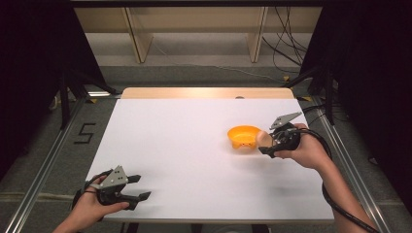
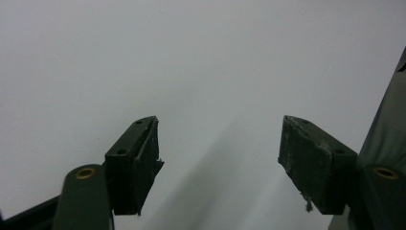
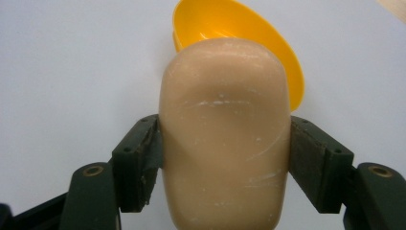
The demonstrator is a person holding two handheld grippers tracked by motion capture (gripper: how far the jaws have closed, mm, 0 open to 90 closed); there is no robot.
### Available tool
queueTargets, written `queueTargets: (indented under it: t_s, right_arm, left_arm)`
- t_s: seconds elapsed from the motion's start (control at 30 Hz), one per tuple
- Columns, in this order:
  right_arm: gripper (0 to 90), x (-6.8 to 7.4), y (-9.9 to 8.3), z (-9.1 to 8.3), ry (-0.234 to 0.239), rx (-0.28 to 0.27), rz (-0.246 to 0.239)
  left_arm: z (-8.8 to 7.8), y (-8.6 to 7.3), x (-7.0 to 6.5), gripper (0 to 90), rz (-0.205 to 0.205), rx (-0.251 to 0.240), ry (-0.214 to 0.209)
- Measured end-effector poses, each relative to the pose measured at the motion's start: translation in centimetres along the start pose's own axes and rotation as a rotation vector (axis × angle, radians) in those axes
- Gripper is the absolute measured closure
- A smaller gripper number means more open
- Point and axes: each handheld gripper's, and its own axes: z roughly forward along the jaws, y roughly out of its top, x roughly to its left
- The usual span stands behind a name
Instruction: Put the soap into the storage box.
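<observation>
An orange bowl (image 1: 244, 137) sits on the white table (image 1: 194, 160), right of centre. My right gripper (image 1: 266, 144) is shut on a beige, rounded soap-like block (image 1: 264, 138), held just at the bowl's right rim. In the right gripper view the beige block (image 3: 225, 129) is clamped between both jaws, with the orange bowl (image 3: 268, 43) right behind it. My left gripper (image 1: 140, 187) rests near the table's front left corner, open. The left gripper (image 2: 218, 158) has nothing between its jaws, over bare white surface.
The white table sheet ends at a wooden strip (image 1: 204, 92) at the far edge. Metal rails (image 1: 46, 165) run along both sides on the floor, with a tripod (image 1: 68, 92) at the left and cables (image 1: 286, 48) at the back right.
</observation>
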Motion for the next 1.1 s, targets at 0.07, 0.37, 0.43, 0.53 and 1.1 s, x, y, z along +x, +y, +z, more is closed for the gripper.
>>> queueTargets:
  t_s: [0.07, 0.37, 0.43, 0.53, 1.1]
  right_arm:
    - [33.3, 0.0, 0.1, 0.2, 0.0, -0.01, -0.001]
    - [33.3, -0.5, 1.0, 0.3, 0.013, 0.003, -0.01]
    - [33.3, -0.6, 1.1, 0.3, 0.008, 0.017, -0.011]
    - [33.3, -0.6, 1.5, 0.4, 0.006, 0.025, -0.005]
    - [33.3, -1.6, 3.3, 1.1, 0.007, 0.036, -0.039]
  left_arm:
    - [0.0, 0.0, 0.0, 29.9, -0.007, 0.001, -0.005]
    - [0.0, 0.0, 0.0, 29.9, -0.009, -0.001, -0.006]
    - [0.0, 0.0, 0.0, 29.9, -0.009, -0.001, -0.006]
    - [0.0, 0.0, -0.1, 29.9, -0.029, 0.001, -0.008]
    - [0.0, 0.0, 0.0, 29.9, -0.006, 0.0, -0.002]
